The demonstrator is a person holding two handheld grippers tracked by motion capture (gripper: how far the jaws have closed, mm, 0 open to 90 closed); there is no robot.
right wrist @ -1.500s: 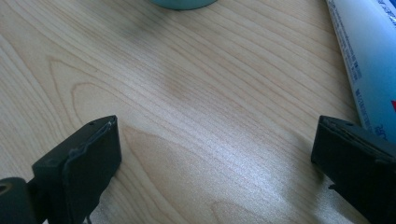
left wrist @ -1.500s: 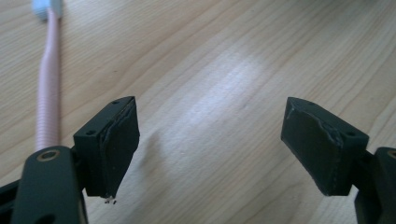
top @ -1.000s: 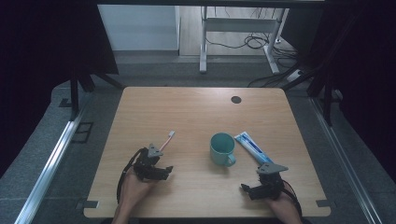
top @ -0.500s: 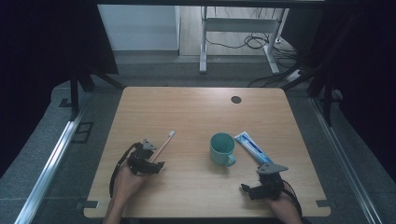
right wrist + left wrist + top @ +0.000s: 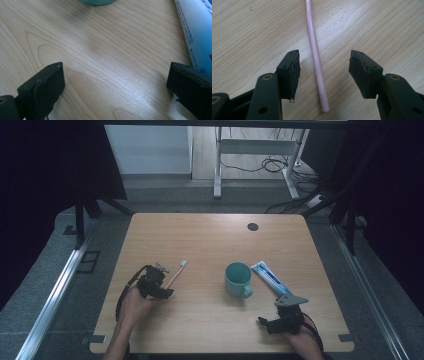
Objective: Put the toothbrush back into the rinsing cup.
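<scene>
On the left half of the wooden table (image 5: 200, 240), the pink toothbrush (image 5: 174, 275) lies flat, its white head pointing away from the person and its handle end toward the left gripper (image 5: 159, 281). In the left gripper view the ribbed handle (image 5: 317, 60) runs between the two black jaws, which stand wide apart on either side of it, touching neither; the handle's tip rests on the wood just short of the gripper's body. Near the table's middle a teal mug (image 5: 237, 279) stands upright, handle toward the person, and a blue-and-white toothpaste tube (image 5: 270, 277) lies just beside it on the right. The right gripper (image 5: 280, 321) rests low at the near right edge, its jaws spread wide over bare wood, holding nothing, with the tube (image 5: 193, 32) beside its right jaw.
</scene>
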